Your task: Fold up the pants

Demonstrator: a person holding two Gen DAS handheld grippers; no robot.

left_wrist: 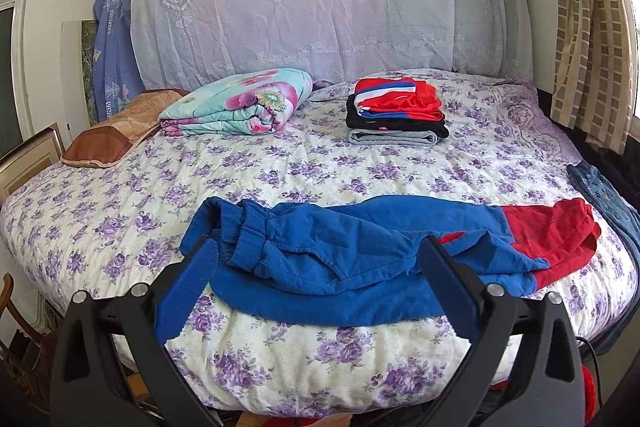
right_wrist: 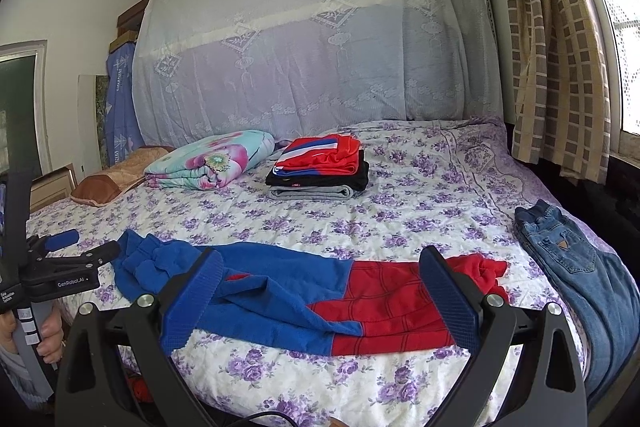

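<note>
Both fisheye views look from the foot of the bed [left_wrist: 280, 163] toward the draped headboard [left_wrist: 320, 7], each low and close over the near edge with its own open jaws framing the bottom. The left wrist view sits further left, nearly square-on; the right wrist view sits further right, angled slightly leftward, catching the left gripper [right_wrist: 86, 247] at its left edge. They share the blue and red pants [left_wrist: 360, 251], the stack of folded clothes [right_wrist: 320, 167], the quilt [left_wrist: 236, 103] and the curtain [right_wrist: 560, 67].
</note>
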